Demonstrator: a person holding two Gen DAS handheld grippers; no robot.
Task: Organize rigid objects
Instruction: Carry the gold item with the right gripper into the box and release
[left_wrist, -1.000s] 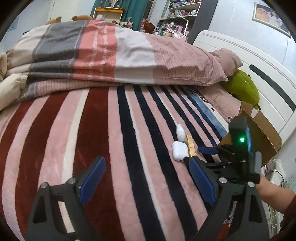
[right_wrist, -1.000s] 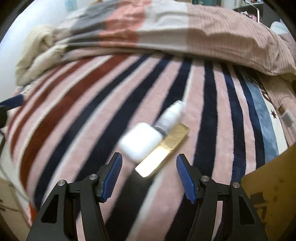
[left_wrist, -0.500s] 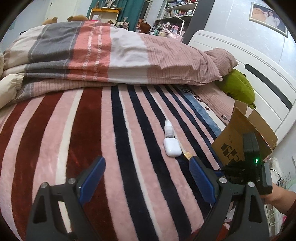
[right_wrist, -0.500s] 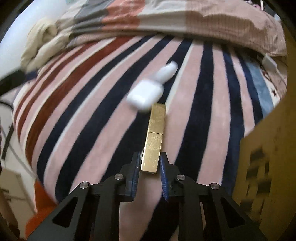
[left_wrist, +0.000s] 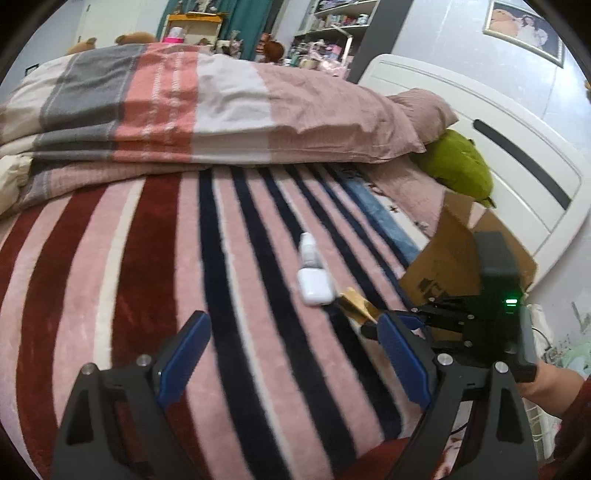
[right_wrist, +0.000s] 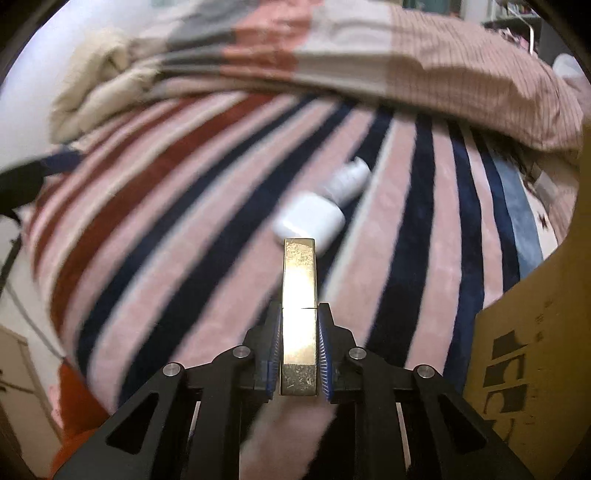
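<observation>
My right gripper (right_wrist: 300, 332) is shut on a long gold rectangular case (right_wrist: 299, 295) and holds it off the striped blanket; the case (left_wrist: 356, 304) and that gripper (left_wrist: 373, 323) also show in the left wrist view. A white earbud case (right_wrist: 310, 221) and a small white bottle (right_wrist: 349, 181) lie touching each other on the blanket just beyond; they show in the left wrist view too, the earbud case (left_wrist: 314, 286) and the bottle (left_wrist: 308, 253). My left gripper (left_wrist: 291, 354) is open and empty, above the blanket near its front edge.
An open cardboard box (left_wrist: 458, 258) stands at the right edge of the bed, also in the right wrist view (right_wrist: 528, 369). A folded quilt (left_wrist: 184, 110), a pink pillow (left_wrist: 424, 110) and a green plush (left_wrist: 458, 166) lie at the back, by the white headboard (left_wrist: 517, 155).
My right gripper closed on the gold case and lifted it off the blanket, away from the earbud case. My left gripper stayed open.
</observation>
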